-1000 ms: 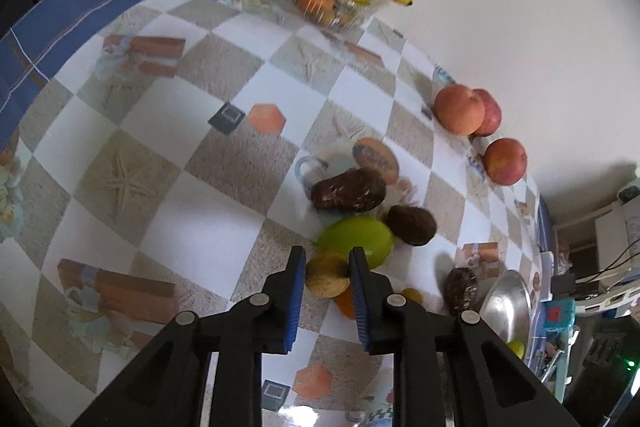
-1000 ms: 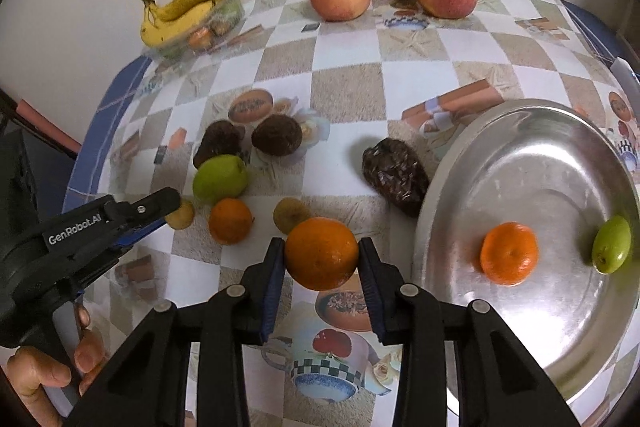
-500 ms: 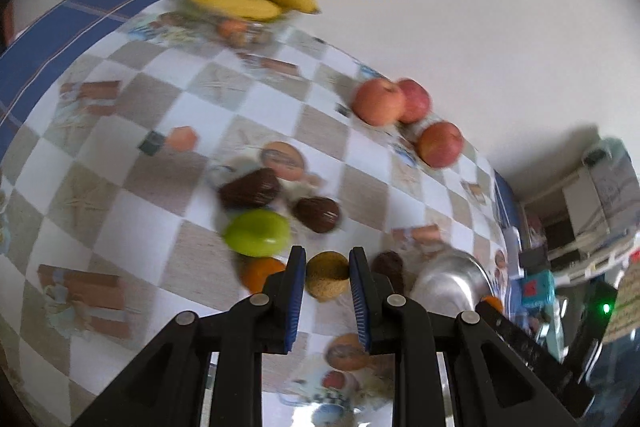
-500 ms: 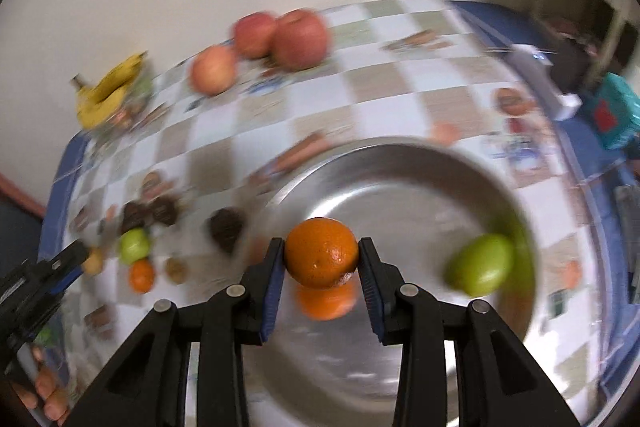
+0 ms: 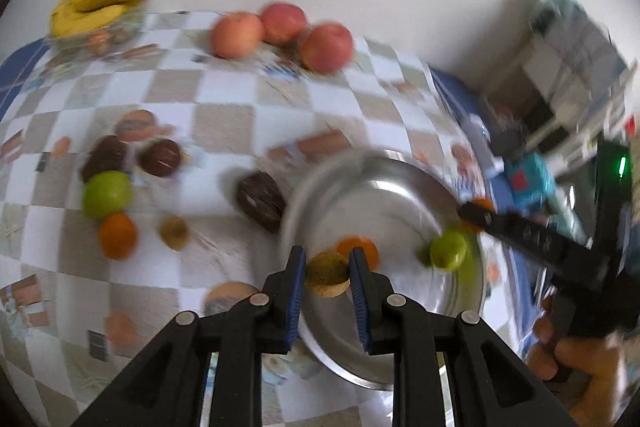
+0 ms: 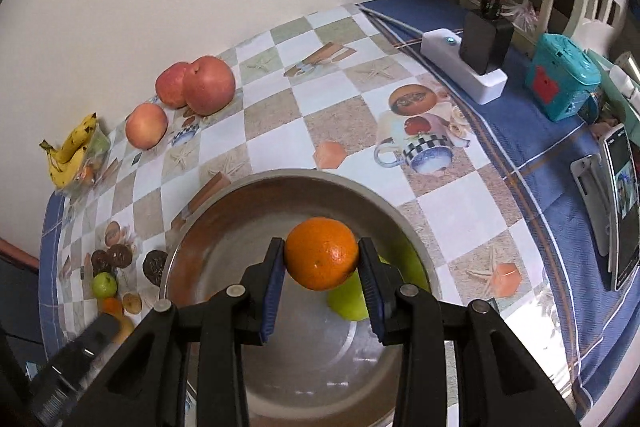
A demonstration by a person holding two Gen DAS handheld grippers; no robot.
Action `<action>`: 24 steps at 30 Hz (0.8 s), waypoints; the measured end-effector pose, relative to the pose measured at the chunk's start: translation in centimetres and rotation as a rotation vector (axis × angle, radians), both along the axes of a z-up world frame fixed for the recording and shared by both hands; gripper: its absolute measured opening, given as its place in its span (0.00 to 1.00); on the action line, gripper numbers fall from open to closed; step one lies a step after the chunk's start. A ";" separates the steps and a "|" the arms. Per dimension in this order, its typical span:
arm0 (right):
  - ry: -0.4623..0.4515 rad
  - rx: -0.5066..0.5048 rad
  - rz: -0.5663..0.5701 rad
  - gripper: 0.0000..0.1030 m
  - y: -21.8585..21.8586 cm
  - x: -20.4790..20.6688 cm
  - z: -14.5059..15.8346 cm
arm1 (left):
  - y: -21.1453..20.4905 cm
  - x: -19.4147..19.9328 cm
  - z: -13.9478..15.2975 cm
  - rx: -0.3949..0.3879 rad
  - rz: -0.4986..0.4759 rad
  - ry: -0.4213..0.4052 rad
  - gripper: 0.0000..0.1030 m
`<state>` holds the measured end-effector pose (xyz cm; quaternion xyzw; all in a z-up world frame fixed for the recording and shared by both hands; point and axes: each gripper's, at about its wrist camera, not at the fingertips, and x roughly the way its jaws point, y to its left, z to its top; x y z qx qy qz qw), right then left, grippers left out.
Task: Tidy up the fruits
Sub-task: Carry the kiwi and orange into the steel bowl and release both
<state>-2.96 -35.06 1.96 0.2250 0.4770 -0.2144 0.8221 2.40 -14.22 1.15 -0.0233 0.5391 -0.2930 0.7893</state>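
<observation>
Steel bowl [image 5: 384, 179] now under kiwi [image 5: 327, 274] (held).

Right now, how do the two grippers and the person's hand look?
Both the left gripper and right gripper are black angular frames with silver screws and blue pads on the fingers. A bare hand, no sleeve visible, holds the right gripper's body, which shows a green light.

Apples [image 6: 195, 85] behind bowl [image 6: 224, 211], bananas [image 6: 70, 151] far left, lime [image 6: 350, 293] inside bowl
</observation>
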 end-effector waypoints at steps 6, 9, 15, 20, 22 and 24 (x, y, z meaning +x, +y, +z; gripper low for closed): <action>0.048 0.003 0.062 0.37 1.5 1.1 -1.6 | -2.9 -2.1 -1.9 0.073 -0.091 -0.006 0.23; 0.080 0.012 0.090 0.37 2.2 1.7 -3.0 | -3.3 -2.4 -2.8 0.098 -0.100 0.000 0.23; 0.134 0.019 0.115 0.37 3.1 2.2 -5.3 | -3.4 -2.4 -4.3 0.129 -0.093 0.024 0.23; 0.153 0.020 0.132 0.37 3.7 2.4 -6.2 | -3.3 -2.1 -5.0 0.132 -0.081 0.037 0.23; 0.169 0.024 0.128 0.39 3.8 2.3 -6.7 | -3.4 -1.9 -5.0 0.129 -0.077 0.040 0.24; 0.164 0.016 0.128 0.41 3.7 2.4 -6.6 | -3.5 -1.9 -5.2 0.129 -0.079 0.041 0.26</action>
